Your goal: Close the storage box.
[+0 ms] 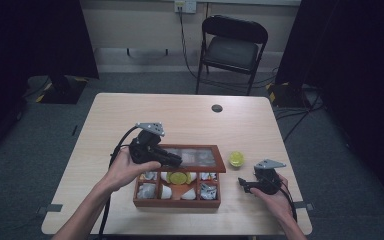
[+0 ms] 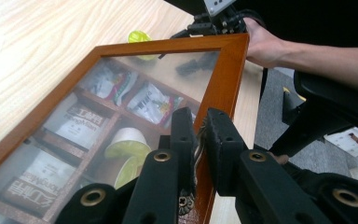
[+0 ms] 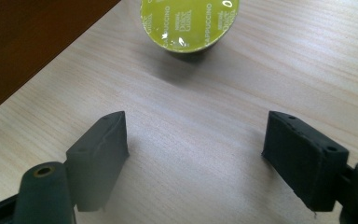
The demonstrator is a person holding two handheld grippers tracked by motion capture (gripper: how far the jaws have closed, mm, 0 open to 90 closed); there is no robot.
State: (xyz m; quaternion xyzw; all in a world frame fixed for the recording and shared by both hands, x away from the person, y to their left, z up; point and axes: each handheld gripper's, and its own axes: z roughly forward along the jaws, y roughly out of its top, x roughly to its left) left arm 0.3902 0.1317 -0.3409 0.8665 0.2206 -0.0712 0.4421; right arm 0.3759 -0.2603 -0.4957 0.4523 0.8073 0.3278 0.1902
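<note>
1. Two tongs are seen: the left tongs (image 2: 199,133) are clamped on the lid frame (image 2: 223,74) of the wooden box (image 1: 176,202), apparently raised.
2. The right tongs (image 3: 196,158) are spread wide, empty, near the green capsule (image 3: 189,23) on the worktop (image 1: 190,112).

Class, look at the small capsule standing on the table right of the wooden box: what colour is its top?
Yellow-green, with pale lettering; the capsule shows best in the right gripper view.
</note>
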